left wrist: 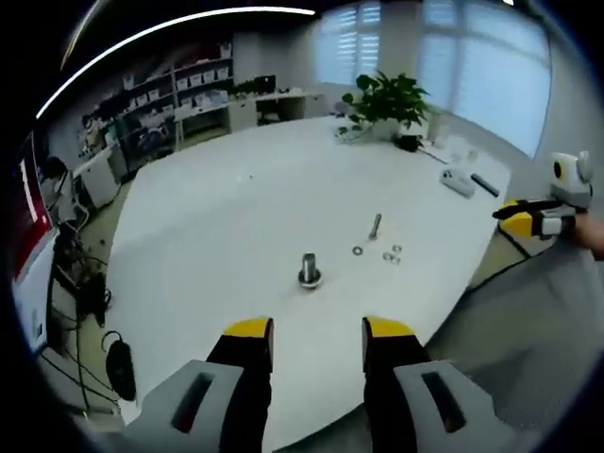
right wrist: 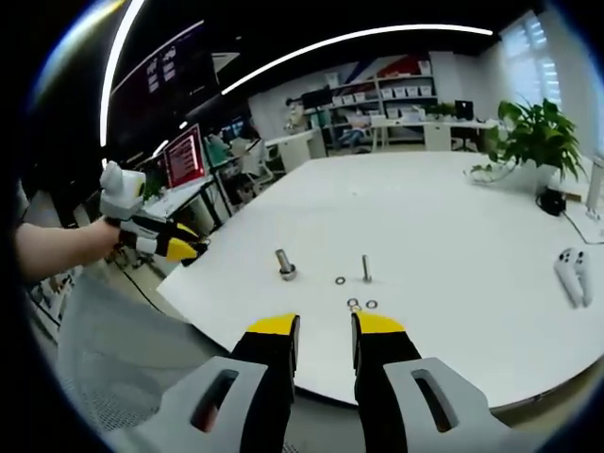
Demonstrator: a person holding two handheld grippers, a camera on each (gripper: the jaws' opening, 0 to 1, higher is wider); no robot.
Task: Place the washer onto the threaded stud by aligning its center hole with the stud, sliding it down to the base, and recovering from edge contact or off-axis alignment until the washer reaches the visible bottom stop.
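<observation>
Washers lie loose on the white worktop (left wrist: 236, 217), none of them on a stud. In the left gripper view a single washer (left wrist: 357, 251) sits right of centre, with a small cluster of washers (left wrist: 392, 255) just to its right. A thin threaded stud (left wrist: 376, 226) stands upright just above them, and a thicker bolt (left wrist: 309, 270) stands on its head at the centre, to the left of them and apart.

The left hand-held gripper (left wrist: 318, 332) rises from the bottom of this view, its yellow-tipped jaws spread apart and holding nothing, well short of the parts. The right hand-held gripper (left wrist: 521, 215) enters at the right edge, off the worktop; whether its jaws are parted there I cannot tell.

The right gripper view settles that: the right hand-held gripper shows from the bottom with a clear gap between its jaws and nothing between them. Here the cluster lies just above the jaw tips, and the single washer is between bolt and stud.

This view also shows two white controllers (right wrist: 574, 274) at the right edge. A potted plant (left wrist: 385, 99) stands at the top of the left gripper view.
</observation>
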